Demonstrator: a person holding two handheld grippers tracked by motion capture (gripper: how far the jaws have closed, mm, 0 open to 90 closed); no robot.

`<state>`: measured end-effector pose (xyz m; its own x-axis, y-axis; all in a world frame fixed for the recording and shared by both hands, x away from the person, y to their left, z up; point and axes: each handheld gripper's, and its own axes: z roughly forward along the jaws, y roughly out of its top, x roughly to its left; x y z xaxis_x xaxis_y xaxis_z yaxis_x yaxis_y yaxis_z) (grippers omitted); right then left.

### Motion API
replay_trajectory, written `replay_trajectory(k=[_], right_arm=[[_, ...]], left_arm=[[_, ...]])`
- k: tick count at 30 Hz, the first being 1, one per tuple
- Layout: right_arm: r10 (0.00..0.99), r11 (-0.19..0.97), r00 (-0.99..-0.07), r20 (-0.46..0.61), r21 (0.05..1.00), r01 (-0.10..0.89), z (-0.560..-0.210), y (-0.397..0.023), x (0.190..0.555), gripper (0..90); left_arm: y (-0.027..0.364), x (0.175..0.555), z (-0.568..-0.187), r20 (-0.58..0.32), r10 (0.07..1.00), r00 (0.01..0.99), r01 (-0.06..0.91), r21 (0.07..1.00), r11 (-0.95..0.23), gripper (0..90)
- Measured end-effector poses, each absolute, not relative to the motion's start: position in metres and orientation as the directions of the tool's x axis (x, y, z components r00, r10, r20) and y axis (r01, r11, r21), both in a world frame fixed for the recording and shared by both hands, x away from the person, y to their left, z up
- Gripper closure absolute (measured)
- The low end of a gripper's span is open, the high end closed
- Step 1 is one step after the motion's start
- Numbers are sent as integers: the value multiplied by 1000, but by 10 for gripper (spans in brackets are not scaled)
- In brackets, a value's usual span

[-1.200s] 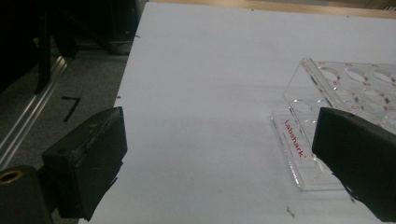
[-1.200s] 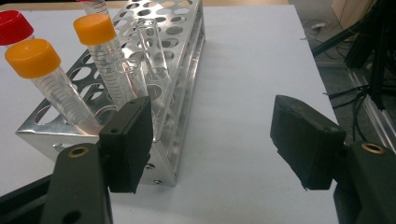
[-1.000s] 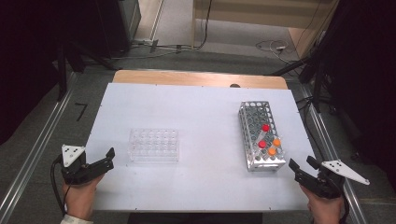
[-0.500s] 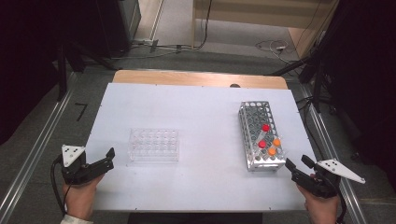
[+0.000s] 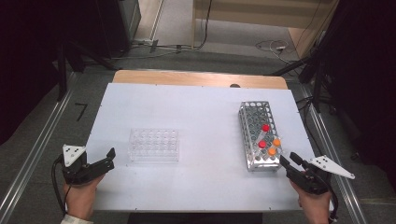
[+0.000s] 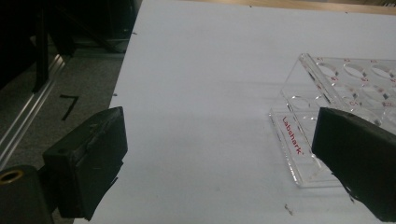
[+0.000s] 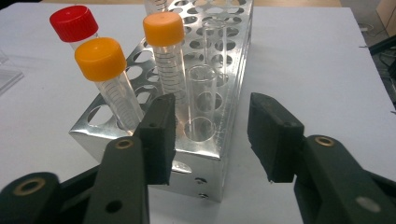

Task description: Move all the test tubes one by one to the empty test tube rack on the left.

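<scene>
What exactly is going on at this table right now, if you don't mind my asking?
A person holds a hand-held gripper in each hand at a white table. The right hand-held gripper sits at the near corner of the metal tube rack, its jaws just narrowing around nothing, lined up with an uncapped glass tube. The left hand-held gripper rests open beside the clear plastic rack.

Bright, mirror-glossy sheet metal on the perforated tube rack, small screws at its corner. Clear, smooth tubes in its holes, some with matt plastic caps in orange and red. Transparent, glossy acrylic on the second rack, red print on one side. Matt white, smooth tabletop, bare pale wood along the far edge. Dull black, slightly rough pads on dark plastic gripper jaws, brass-coloured inserts at the joints.
</scene>
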<state>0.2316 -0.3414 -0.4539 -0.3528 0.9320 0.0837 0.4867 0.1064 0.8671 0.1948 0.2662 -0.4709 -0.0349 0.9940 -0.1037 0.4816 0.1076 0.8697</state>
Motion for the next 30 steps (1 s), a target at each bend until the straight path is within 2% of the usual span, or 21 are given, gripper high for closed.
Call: replay_trajectory(k=[6,14,22,30], right_arm=[[925,144,-376,50,870,471,-457,-334,235,648],[929,152,-369,40,866,476,-460,-333,240,718],[927,166,-375,19,874,456,-459,-332,239,732],[930,130,-365,33,901,413,-447,-333,232,734]], left_arm=[[267,195,-471,-105,994,-33,482,869,108,41],[266,195,-472,-105,994,-32,487,867,107,42],[265,195,-472,-104,994,-31,489,866,106,42],[265,195,-472,-104,994,-30,491,864,106,42]])
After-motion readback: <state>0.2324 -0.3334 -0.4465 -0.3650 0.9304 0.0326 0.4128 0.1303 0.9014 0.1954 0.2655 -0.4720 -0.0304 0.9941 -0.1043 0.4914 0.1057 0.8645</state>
